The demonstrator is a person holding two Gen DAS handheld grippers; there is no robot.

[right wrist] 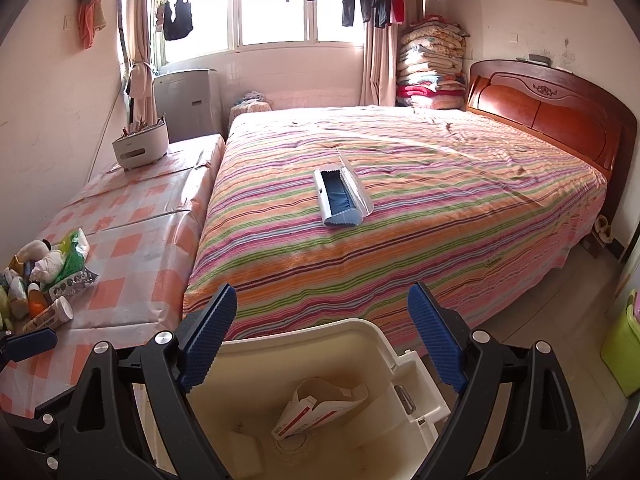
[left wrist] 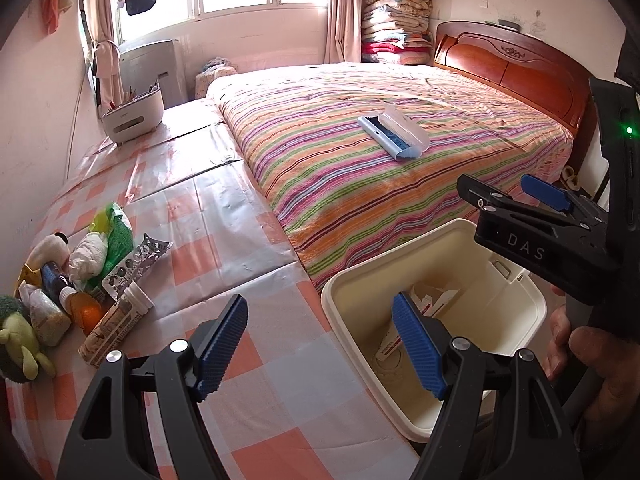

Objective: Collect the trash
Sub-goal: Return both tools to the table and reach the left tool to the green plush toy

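A torn red-and-white carton (right wrist: 316,412) lies at the bottom of the cream bin (right wrist: 360,326), off the table's (left wrist: 240,216) near edge beside the bed (left wrist: 360,160). More trash (left wrist: 112,264) crowds the table's left edge. Both the left gripper (left wrist: 320,348) and the right gripper (right wrist: 320,338) have released fingers, empty. Only the right view shows a green tub (right wrist: 622,352) on the floor.

Your bin (right wrist: 372,330) mouth is open from above; bare bench (left wrist: 224,216) between it and the clutter pile (left wrist: 80,280) at left.
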